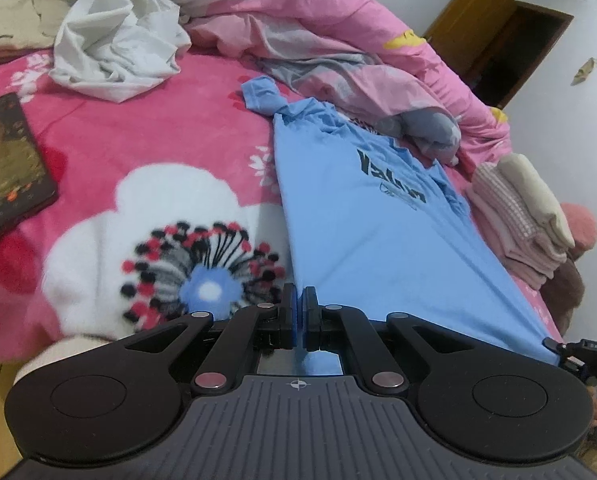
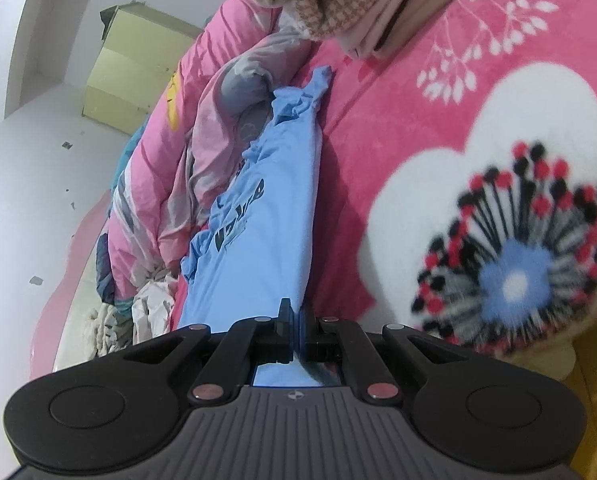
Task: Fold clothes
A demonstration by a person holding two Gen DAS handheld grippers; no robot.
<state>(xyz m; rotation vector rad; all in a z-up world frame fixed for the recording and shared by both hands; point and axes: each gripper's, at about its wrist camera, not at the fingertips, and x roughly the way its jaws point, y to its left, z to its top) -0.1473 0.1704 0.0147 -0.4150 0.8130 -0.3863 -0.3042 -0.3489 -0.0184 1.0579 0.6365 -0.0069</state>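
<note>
Both tools are clenched on the near hem of the light blue T-shirt (image 1: 362, 232): the left gripper (image 1: 299, 316) pinches the hem's left corner, the right gripper (image 2: 297, 330) pinches the other corner, and its tip shows at the far right edge of the left wrist view. The shirt runs away from the grippers across the pink floral blanket (image 1: 138, 128), hem near, collar and dark printed lettering far, pulled fairly taut along its length; the far end and sleeves are bunched against the rumpled pink duvet (image 1: 338, 40). Judged step: stretching or dragging the shirt flat, or carrying the hem for a fold; the frames fit either. To do it well, keep both corners level and evenly tensioned so the hem stays straight, and watch the crumpled sleeve at the far left. Shirt is thin, smooth knit, drapes limp, wrinkles easily. Blanket is plush fleece, likely grippy against the knit. A folded stack of clothes (image 1: 530, 216), beige and checked pink, sits right of the shirt; crumpled white cloth (image 1: 114, 48) far left; dark flat book (image 1: 10, 160) at left.
</note>
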